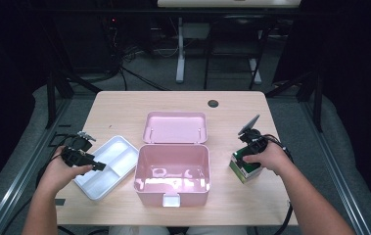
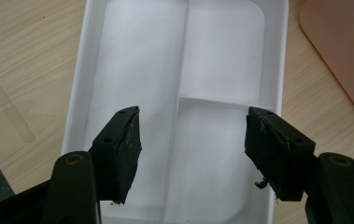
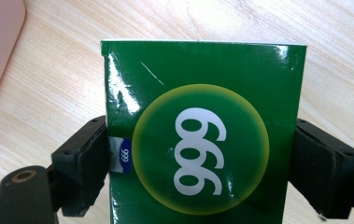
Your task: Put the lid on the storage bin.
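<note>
My right gripper (image 3: 198, 163) sits around a green box (image 3: 202, 130), one black pad on each side of it. In the right gripper view the box fills the middle of the frame, with a yellow-rimmed circle and white digits printed on its glossy face. Both pads lie against the box's side edges, so the jaws stand wide but are closed onto it. In the high view that green box (image 1: 244, 169) stands on the desk (image 1: 124, 112) at the right of the frame, under my right hand (image 1: 266, 156), well apart from the pink box.

My left gripper (image 2: 193, 149) is open, with nothing between its pads. In the left gripper view it hangs over a white tray (image 2: 277, 93), which has a long compartment at the left of the frame and two shorter ones at the right, all empty. Whether the pads touch the tray floor I cannot tell. In the high view the white tray (image 1: 87, 188) lies tilted at the lower left of the frame, just beside the pink box, and my left hand (image 1: 58, 171) holds the left gripper (image 1: 100, 166) over its near-left part.

The pink box (image 1: 171, 193) stands open in the lower middle of the high view, empty inside. Its pink lid (image 1: 175, 128) lies flat just above it in the frame, inner side up. A small dark round hole (image 1: 213, 103) marks the desk near its far edge.
</note>
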### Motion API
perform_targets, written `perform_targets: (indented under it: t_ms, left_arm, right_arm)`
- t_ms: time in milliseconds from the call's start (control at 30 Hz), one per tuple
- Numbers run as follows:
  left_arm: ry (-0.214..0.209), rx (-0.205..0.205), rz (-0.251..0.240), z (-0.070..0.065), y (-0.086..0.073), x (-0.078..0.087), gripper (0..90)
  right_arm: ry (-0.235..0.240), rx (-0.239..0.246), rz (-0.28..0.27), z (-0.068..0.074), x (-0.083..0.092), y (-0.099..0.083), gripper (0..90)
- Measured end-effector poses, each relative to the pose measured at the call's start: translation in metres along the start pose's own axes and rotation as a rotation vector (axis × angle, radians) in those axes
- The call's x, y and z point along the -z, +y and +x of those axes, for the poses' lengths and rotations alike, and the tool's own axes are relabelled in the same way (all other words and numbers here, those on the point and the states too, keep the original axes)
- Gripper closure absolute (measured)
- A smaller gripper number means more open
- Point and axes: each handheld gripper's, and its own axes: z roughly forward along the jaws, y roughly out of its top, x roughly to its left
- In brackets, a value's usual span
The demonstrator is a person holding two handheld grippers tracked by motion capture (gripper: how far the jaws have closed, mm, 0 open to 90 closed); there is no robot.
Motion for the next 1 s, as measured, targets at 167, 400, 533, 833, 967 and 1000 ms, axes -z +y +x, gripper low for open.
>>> perform_targets:
  t_ms: [167,400,533,833,967,1000]
  left_arm:
    - [0.003,0.003,0.000,0.000,0.000,0.000,36.1]
    - [-0.001,0.001,0.004,0.000,0.000,-0.001,36.1]
    - [-0.001,0.001,0.004,0.000,0.000,-0.001,36.1]
    - [-0.002,-0.001,0.010,0.001,0.000,-0.003,36.1]
    - [-0.002,0.002,0.008,0.001,-0.001,-0.003,36.1]
    - [-0.002,0.002,0.008,0.001,-0.001,-0.003,36.1]
  right_arm:
    - [0.000,0.006,0.002,0.000,0.000,0.000,14.9]
    - [0.009,0.014,0.013,0.003,0.003,0.000,15.1]
    - [0.012,0.024,0.017,0.004,0.005,0.001,15.2]
    - [0.015,0.038,0.009,0.006,0.014,0.002,15.3]
    - [0.013,0.044,0.011,0.005,0.021,0.003,15.3]
    - [0.013,0.044,0.011,0.005,0.021,0.003,15.3]
